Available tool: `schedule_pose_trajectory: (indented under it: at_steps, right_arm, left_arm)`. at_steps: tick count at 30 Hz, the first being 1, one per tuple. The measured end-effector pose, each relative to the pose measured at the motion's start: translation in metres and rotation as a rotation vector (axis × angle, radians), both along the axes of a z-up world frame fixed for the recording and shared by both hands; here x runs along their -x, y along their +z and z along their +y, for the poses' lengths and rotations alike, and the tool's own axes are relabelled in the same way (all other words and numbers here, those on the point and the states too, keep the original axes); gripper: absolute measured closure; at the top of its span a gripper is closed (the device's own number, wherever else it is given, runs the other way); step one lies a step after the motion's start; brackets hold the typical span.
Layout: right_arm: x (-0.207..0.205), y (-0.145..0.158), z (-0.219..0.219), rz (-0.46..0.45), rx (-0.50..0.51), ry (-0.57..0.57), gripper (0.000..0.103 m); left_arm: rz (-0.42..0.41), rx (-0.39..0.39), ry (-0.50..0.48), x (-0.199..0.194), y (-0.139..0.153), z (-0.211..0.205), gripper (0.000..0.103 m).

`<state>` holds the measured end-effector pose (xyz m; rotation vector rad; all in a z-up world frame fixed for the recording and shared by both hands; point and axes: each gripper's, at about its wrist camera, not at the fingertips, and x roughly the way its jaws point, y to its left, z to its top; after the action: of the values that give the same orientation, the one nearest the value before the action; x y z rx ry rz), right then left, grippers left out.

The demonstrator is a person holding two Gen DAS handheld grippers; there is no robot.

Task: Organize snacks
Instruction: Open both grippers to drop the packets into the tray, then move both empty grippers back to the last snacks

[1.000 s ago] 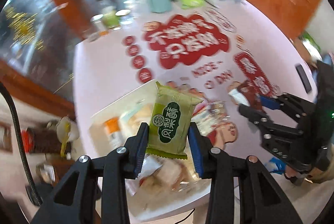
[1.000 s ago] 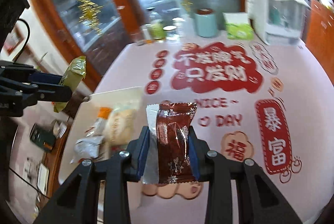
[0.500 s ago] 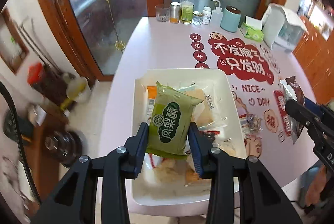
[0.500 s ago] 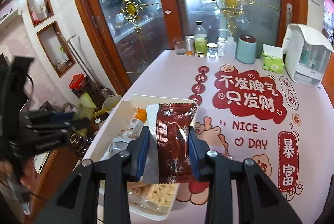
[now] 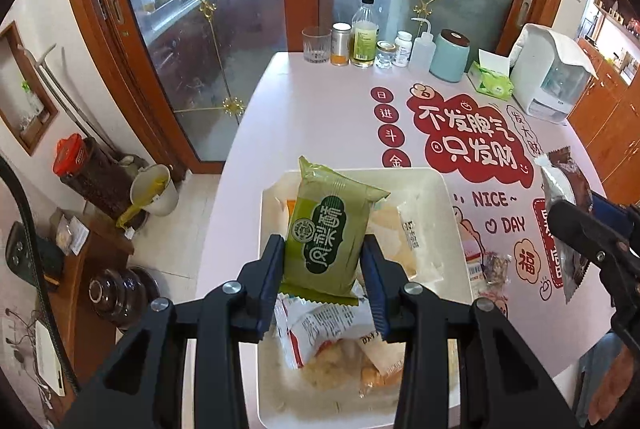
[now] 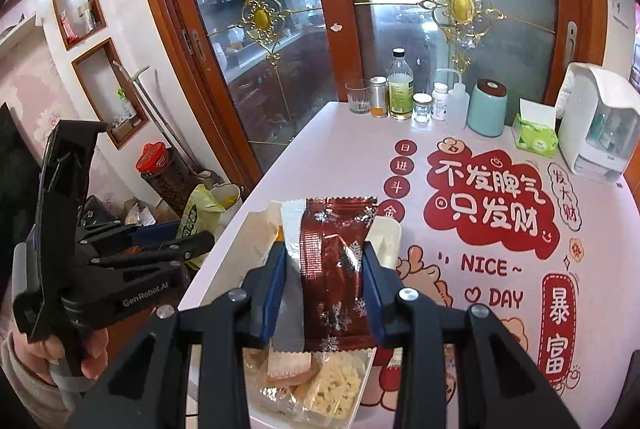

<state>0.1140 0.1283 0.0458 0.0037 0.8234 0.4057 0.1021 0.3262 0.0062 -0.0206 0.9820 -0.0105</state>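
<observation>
My left gripper (image 5: pixel 323 257) is shut on a green snack packet (image 5: pixel 330 229) and holds it above the white tray (image 5: pixel 448 197), which holds several wrapped snacks. My right gripper (image 6: pixel 325 265) is shut on a dark red snack packet (image 6: pixel 336 269) with a silvery packet (image 6: pixel 291 269) beside it, above the tray's (image 6: pixel 390 233) near right part. The right gripper also shows at the right edge of the left wrist view (image 5: pixel 568 217), the left gripper at the left of the right wrist view (image 6: pixel 192 241).
The pink table (image 5: pixel 320 109) carries a glass, bottles and jars (image 5: pixel 364 37), a teal canister (image 5: pixel 451 56), a tissue pack (image 5: pixel 491 81) and a white appliance (image 5: pixel 552 73) at its far edge. Loose snacks (image 5: pixel 494 265) lie right of the tray. Glass doors stand behind.
Both grippers have lifted and pulled back from the table with their packets still held. The view now takes in the whole tray and the glass doors.
</observation>
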Motion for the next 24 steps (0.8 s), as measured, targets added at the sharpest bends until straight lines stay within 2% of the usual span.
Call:
schedule_pose_trajectory:
  at_steps: [2, 4, 5, 6, 8, 16, 24]
  right_arm:
    - [-0.003, 0.001, 0.003, -0.007, 0.004, 0.006, 0.066]
    - [-0.007, -0.001, 0.007, 0.0, 0.005, 0.026, 0.064]
    - [-0.011, -0.003, 0.01, 0.011, 0.01, 0.035, 0.061]
    - [-0.014, -0.005, 0.013, 0.025, 0.015, 0.041, 0.058]
    - [-0.016, -0.007, 0.015, 0.033, 0.02, 0.046, 0.051]
    - [-0.012, -0.006, 0.015, 0.023, 0.005, 0.064, 0.049]
    - [-0.004, -0.004, -0.006, 0.037, -0.029, 0.045, 0.049]
  left_arm:
    - [-0.008, -0.015, -0.004, -0.001, 0.002, -0.003, 0.064]
    - [-0.025, -0.033, -0.003, -0.002, 0.005, -0.005, 0.047]
    - [-0.037, -0.037, 0.003, -0.002, 0.007, -0.005, 0.03]
    - [-0.054, -0.039, 0.011, 0.0, 0.009, -0.004, 0.018]
    - [-0.084, -0.041, 0.021, 0.003, 0.015, -0.003, 0.017]
    - [-0.076, -0.045, 0.029, 0.005, 0.016, -0.001, 0.016]
    - [-0.082, -0.058, 0.008, 0.01, 0.021, -0.009, 0.015]
